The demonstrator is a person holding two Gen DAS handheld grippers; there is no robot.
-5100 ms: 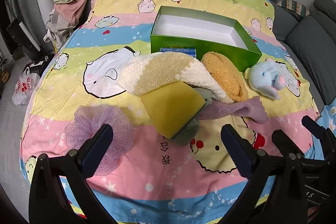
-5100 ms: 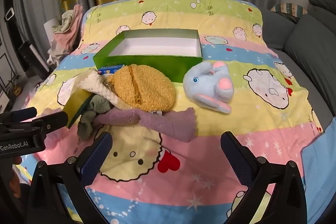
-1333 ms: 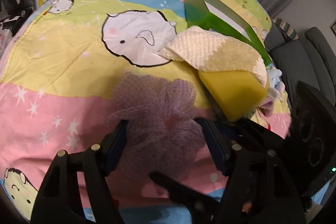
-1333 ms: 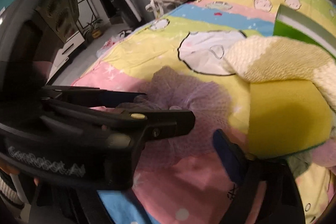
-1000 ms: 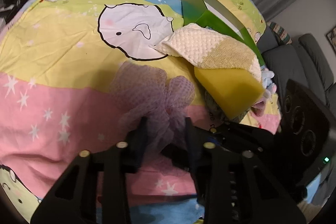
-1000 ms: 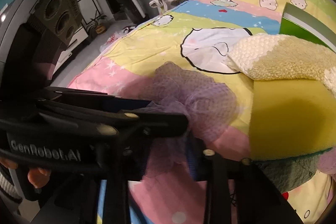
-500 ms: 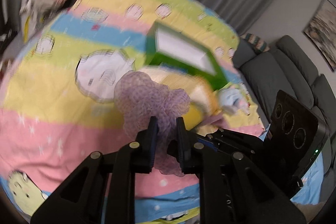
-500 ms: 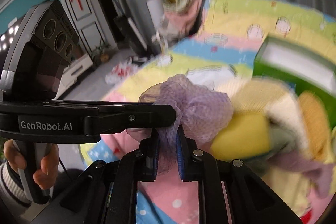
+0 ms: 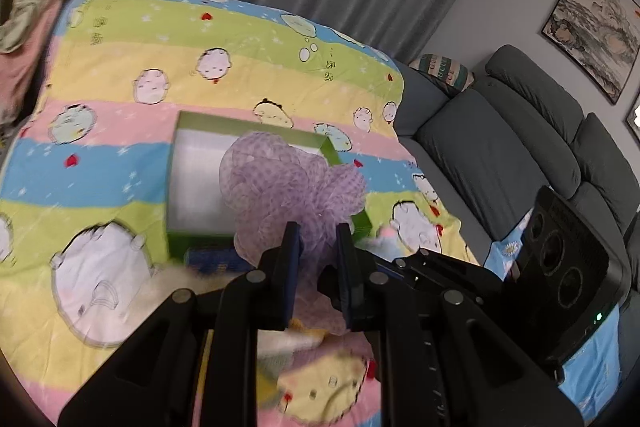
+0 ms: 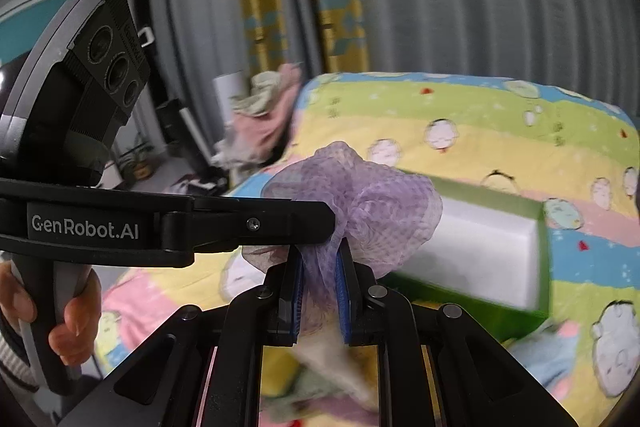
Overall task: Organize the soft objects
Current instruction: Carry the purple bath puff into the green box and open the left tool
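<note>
Carrying the purple mesh puff to the green box, one gripper on each side.

I have the mesh puff [image 9: 292, 183] pinched in both grippers: my left gripper [image 9: 318, 267] is clenched on its lower gathers, and my right gripper [image 10: 318, 291] is clamped on the same bunch from the other side, so the puff hangs in the air over the bed [image 9: 120, 39], in front of the open green box [image 9: 192, 131]. To do this well I judge that I should move both hands together so the thin netting is not pulled apart, bring the puff right over the white inside of the box, lower it below the rim, and only then let go with both. The other soft things lie blurred on the near part of the bed.
</note>
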